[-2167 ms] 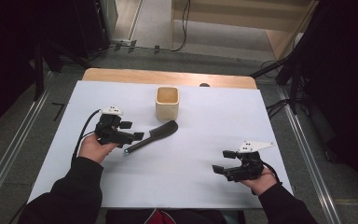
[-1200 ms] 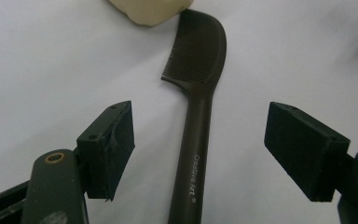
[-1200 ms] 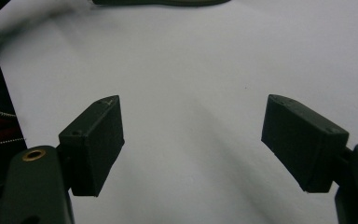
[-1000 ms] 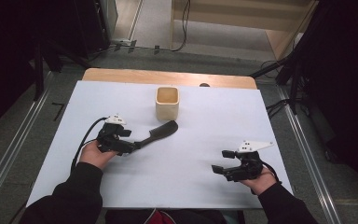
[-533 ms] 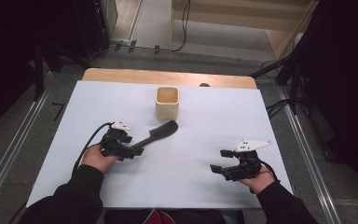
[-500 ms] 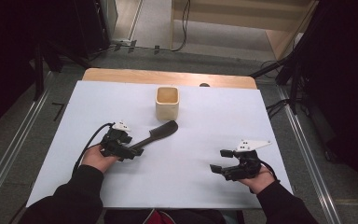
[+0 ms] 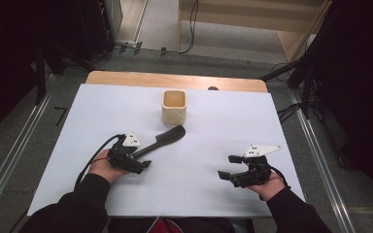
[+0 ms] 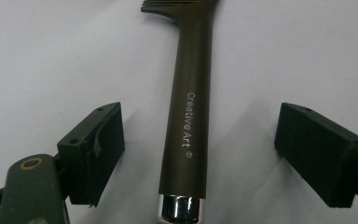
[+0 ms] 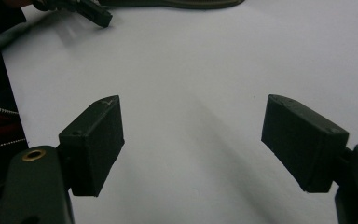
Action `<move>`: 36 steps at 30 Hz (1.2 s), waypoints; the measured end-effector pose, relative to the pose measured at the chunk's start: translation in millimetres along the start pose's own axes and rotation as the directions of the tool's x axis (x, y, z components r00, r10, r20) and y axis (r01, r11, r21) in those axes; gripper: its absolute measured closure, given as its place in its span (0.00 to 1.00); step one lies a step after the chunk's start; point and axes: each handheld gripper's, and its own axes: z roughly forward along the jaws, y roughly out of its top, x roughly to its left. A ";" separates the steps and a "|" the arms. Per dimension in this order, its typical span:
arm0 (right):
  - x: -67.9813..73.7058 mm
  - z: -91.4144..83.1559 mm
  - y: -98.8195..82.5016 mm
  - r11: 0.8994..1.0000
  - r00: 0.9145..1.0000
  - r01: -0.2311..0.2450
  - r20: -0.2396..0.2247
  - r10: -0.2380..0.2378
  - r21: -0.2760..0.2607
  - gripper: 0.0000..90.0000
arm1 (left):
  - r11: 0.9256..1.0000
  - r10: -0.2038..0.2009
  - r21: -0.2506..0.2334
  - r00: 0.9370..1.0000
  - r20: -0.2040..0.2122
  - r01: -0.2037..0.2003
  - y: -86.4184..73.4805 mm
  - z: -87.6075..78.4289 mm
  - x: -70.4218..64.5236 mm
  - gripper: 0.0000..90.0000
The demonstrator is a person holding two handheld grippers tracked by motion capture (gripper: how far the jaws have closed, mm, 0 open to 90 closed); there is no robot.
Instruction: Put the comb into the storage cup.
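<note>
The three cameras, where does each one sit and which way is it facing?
High view: above the person's side, looking forward and down on the white table; forearms, hands, both tongs.
Left gripper view: on the left tongs, looking along open jaws straddling the brush handle.
Right gripper view: on the right tongs, open over bare table.
Shared: the brush also shows from above.

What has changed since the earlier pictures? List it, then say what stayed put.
The left gripper has slid toward the person along the brush and come down to its handle end. Its jaws have just been opening and now straddle the handle without pressing it. Nothing was picked up. The brush, the cup and the open right gripper stayed where they were.
</note>
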 end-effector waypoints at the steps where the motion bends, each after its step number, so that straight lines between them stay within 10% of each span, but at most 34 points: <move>1: 0.1 0.1 0.0 1.000 1.000 -0.001 -0.001 0.001 0.000 0.21 | 1.000 -0.001 -0.005 1.000 0.001 0.001 -0.3 0.2 0.2 0.18; 8: 0.0 0.7 0.2 1.000 1.000 -0.001 0.001 0.001 0.000 0.21 | 1.000 -0.002 -0.010 1.000 -0.009 0.002 0.0 0.1 -0.1 0.20; 25: 0.4 0.2 -0.2 1.000 1.000 0.001 0.000 -0.001 -0.001 0.21 | 0.998 -0.005 -0.061 1.000 0.026 0.007 0.4 -1.6 3.9 0.78; 36: 0.9 -0.4 -0.5 1.000 1.000 -0.002 0.002 0.002 -0.002 0.21 | 0.999 0.013 -0.043 0.999 0.052 -0.011 2.0 -2.2 7.2 0.81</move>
